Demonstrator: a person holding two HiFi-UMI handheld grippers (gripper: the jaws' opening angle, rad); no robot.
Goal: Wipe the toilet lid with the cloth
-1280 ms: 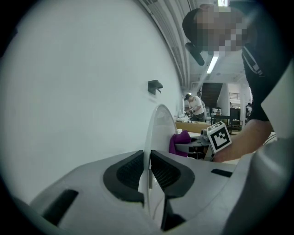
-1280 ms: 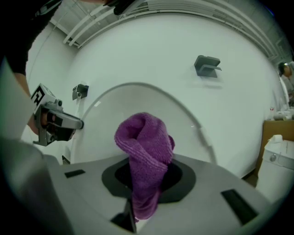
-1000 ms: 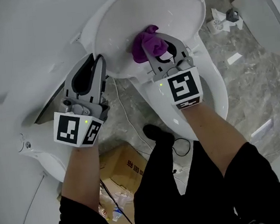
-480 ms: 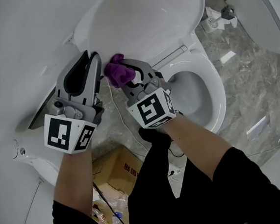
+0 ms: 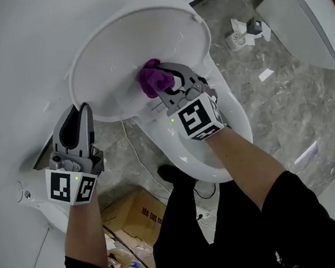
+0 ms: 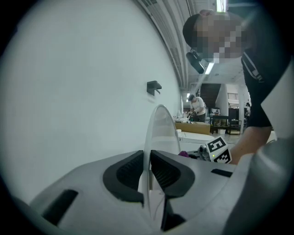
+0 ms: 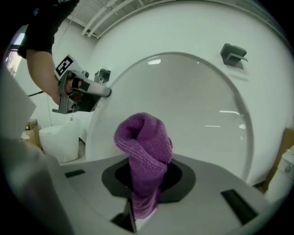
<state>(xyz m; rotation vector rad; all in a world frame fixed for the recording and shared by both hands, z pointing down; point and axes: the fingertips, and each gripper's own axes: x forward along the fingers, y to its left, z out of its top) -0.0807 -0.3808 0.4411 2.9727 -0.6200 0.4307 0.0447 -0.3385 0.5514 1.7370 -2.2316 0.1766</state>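
Observation:
The white toilet lid [image 5: 118, 47] stands raised, its inner face towards me. My left gripper [image 5: 81, 109] is shut on the lid's left rim; in the left gripper view the thin rim [image 6: 158, 133] runs up between the pads of that gripper [image 6: 148, 158]. My right gripper [image 5: 165, 80] is shut on a bunched purple cloth [image 5: 149, 78] and holds it against the lid's lower middle. The right gripper view shows the cloth [image 7: 144, 144] sticking up from the right gripper [image 7: 144, 172] in front of the lid [image 7: 197, 101], with the left gripper [image 7: 103, 92] at the lid's left edge.
The toilet's seat and bowl [image 5: 240, 126] lie under my right forearm. A second toilet [image 5: 303, 17] stands at the top right, with small white parts [image 5: 243, 32] on the marble floor. A cardboard box [image 5: 134, 213] and a cable [image 5: 135, 157] lie near my feet.
The right gripper carried the cloth from the lid's middle down to its edge beside the left gripper, then back onto the lid's lower middle. The left gripper kept hold of the rim.

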